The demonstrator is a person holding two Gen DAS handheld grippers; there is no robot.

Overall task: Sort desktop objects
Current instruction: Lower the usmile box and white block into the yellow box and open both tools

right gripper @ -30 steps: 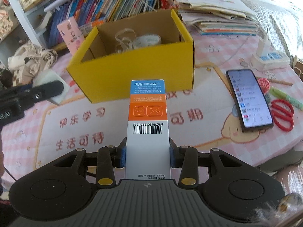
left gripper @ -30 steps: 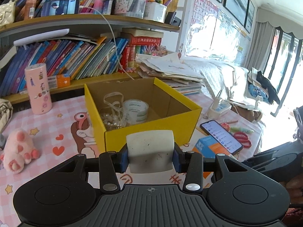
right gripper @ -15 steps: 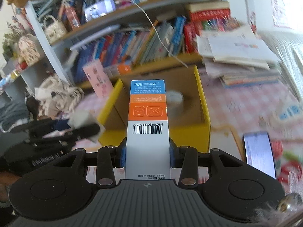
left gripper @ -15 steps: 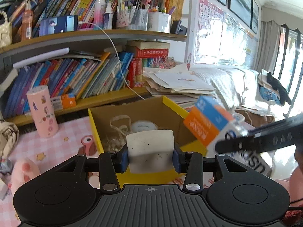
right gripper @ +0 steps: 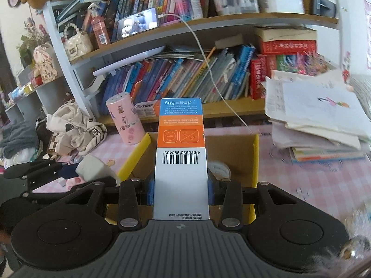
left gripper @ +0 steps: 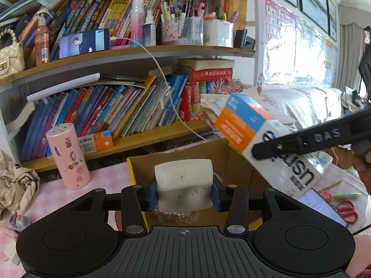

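My left gripper (left gripper: 183,193) is shut on a white eraser block (left gripper: 184,183) and holds it above the near left part of the open yellow cardboard box (left gripper: 234,162). My right gripper (right gripper: 180,191) is shut on a tall white, orange and blue carton (right gripper: 180,153) and holds it over the same box (right gripper: 255,153). The carton also shows in the left wrist view (left gripper: 257,136), tilted above the box's right side. The eraser shows in the right wrist view (right gripper: 92,168) at the left of the box. A tape roll (right gripper: 219,169) lies in the box.
A pink sticker-covered cylinder (left gripper: 68,156) stands left of the box on the pink tablecloth. Bookshelves (left gripper: 129,53) rise behind. A paper stack (right gripper: 320,113) lies at the right. A phone (left gripper: 322,206) and red scissors (left gripper: 346,210) lie to the right. Crumpled cloth (right gripper: 76,129) sits at the left.
Both grippers have risen and moved forward over the yellow box, each still holding its object. The carton now hangs higher over the box's right side in the left wrist view.
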